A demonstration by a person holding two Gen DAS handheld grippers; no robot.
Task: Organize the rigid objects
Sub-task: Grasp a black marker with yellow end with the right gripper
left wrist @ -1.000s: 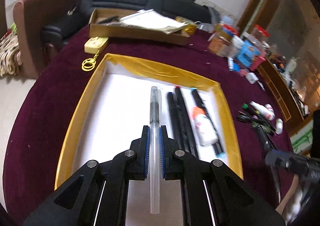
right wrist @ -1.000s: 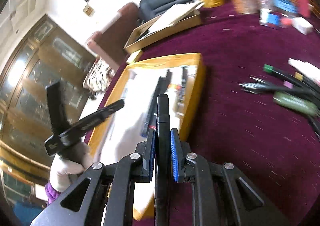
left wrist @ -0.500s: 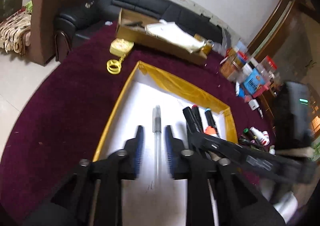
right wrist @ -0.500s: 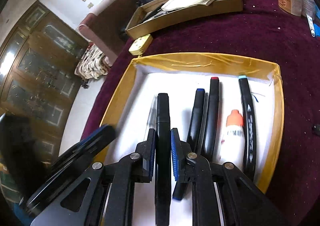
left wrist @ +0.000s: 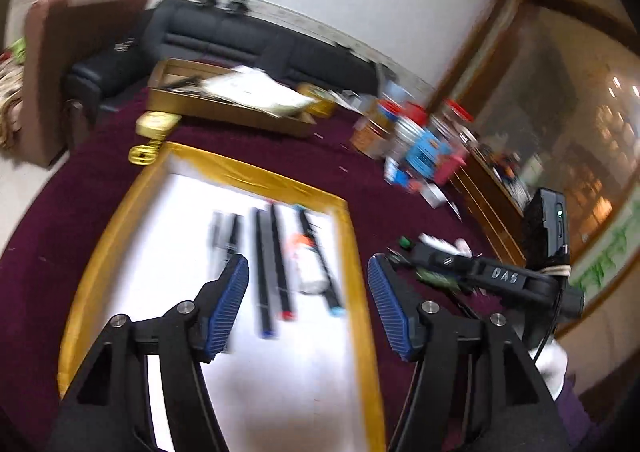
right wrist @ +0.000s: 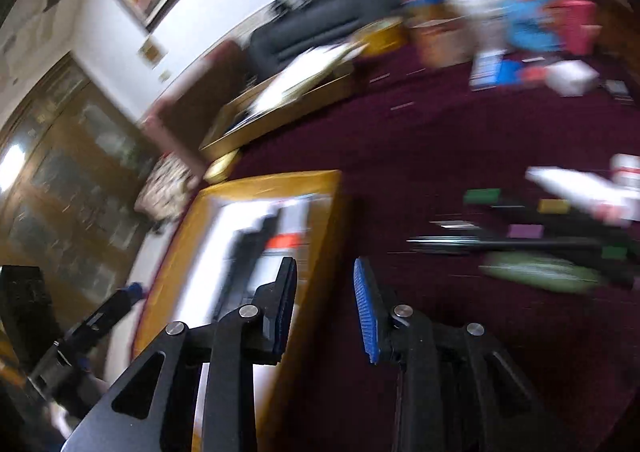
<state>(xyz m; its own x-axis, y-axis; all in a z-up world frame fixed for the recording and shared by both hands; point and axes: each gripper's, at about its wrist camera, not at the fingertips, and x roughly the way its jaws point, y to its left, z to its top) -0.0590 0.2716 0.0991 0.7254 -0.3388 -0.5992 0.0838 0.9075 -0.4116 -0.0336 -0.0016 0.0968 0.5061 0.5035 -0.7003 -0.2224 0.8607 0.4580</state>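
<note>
With both the left gripper and right gripper opening on nothing, we should steady, then aim the right at the loose pens at the frame's right, clear of the tray rim.

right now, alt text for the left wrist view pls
The left claw, empty and opening, hangs over a gold-rimmed white tray holding a row of pens and markers. The right claw reaches in over the maroon tablecloth. The view is motion-blurred.
</note>
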